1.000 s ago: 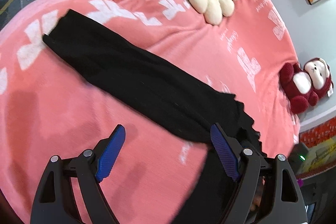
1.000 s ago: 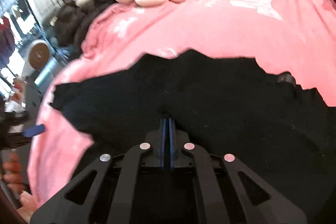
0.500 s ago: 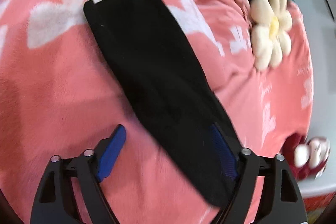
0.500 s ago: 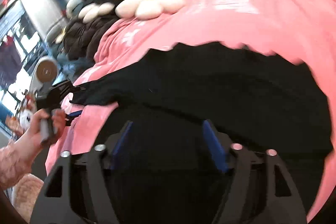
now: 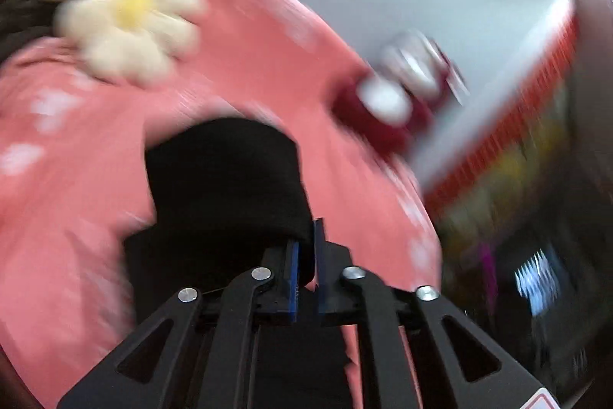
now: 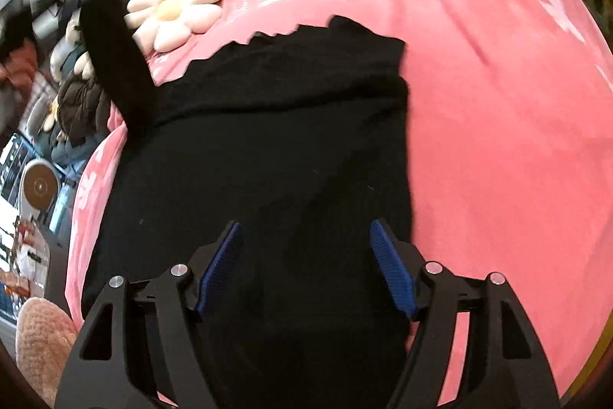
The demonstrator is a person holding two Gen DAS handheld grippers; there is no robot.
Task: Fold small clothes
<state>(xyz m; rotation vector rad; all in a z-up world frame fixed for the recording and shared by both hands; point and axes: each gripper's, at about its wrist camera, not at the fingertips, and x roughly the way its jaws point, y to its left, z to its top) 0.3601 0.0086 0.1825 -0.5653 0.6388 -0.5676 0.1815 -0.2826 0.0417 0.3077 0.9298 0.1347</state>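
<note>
Black fabric fills the left wrist view's centre: one black garment, its sleeve end pinched between the blue pads of the left gripper, whose jaws are closed tight on the cloth. This view is heavily blurred. Ahead and to the left of the gripper lies one daisy-shaped cushion on the pink blanket; ahead to the right sits one red and white plush toy, its detail smeared.

From the right wrist view, the same garment lies spread flat on the blanket, directly beneath and ahead of the right gripper. That gripper's jaws stand wide apart, holding nothing, pads above the cloth. One sleeve rises off the bed ahead-left, beside the daisy cushion.
</note>
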